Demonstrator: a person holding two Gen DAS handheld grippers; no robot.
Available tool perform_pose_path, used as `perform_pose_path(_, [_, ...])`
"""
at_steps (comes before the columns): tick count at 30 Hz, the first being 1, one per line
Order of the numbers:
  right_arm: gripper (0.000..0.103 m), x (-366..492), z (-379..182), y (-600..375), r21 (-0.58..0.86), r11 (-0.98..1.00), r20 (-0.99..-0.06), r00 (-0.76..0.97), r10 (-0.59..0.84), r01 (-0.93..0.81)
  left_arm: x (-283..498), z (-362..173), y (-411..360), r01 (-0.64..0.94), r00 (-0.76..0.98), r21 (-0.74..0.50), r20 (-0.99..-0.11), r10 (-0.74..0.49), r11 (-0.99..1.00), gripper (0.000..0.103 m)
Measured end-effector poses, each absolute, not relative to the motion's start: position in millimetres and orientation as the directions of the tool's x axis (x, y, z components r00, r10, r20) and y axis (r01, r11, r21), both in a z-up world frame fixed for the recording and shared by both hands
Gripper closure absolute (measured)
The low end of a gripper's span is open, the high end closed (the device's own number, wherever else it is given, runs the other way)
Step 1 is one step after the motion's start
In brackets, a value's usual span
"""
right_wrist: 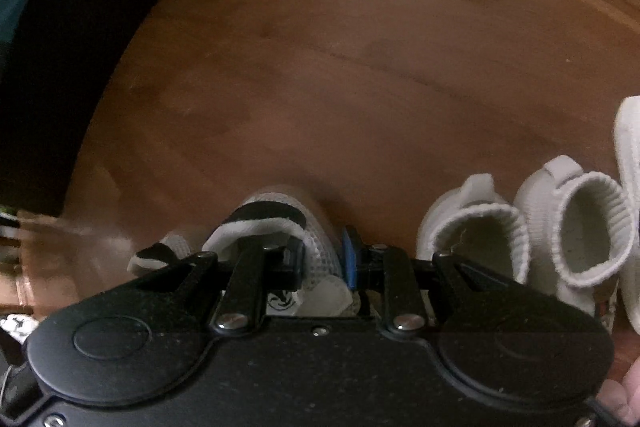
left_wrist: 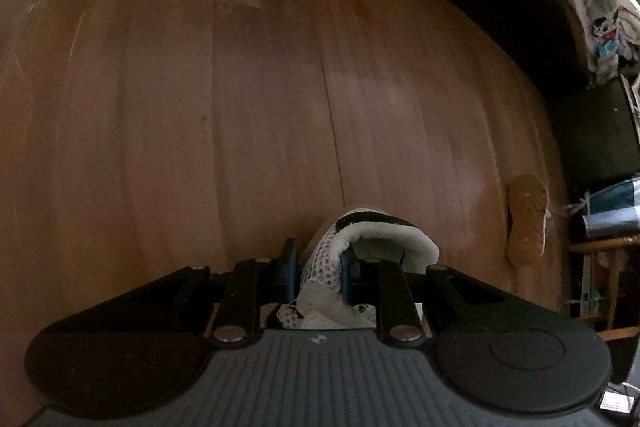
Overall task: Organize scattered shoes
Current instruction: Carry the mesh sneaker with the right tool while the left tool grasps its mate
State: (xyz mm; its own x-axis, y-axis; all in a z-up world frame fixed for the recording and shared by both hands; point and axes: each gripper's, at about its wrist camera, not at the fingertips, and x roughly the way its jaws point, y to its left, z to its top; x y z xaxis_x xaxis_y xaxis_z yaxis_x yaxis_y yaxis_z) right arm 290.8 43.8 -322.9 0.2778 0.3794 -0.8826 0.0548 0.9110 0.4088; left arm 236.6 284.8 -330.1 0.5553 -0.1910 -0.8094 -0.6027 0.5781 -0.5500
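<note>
- Left hand-held gripper (left_wrist: 318,277) is clamped on the mesh shoe (left_wrist: 360,243) by its collar, so it hangs over the wooden floor (left_wrist: 240,107)
- Right hand-held gripper (right_wrist: 324,263) is clamped on the matching shoe (right_wrist: 280,223), beside the 2 white shoes (right_wrist: 520,239) already lined up

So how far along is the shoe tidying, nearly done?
Partly. Two white knit shoes already stand side by side on the wooden floor. In hand: the right gripper and left gripper each pinch a white mesh shoe by its collar. Left: a tan-soled shoe lies tipped over, apart.
</note>
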Motion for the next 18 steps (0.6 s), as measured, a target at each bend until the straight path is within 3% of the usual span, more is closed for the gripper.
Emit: perform_pose_path(18, [0.083, 293.7, -334.4, 50.5, 0.341, 0.939, -0.918, 0.197, 0.344, -0.050, 244.3, -325.7, 257.0, -0.628, 0.542, -0.502, -0.830, -0.129, 0.594, 0.082])
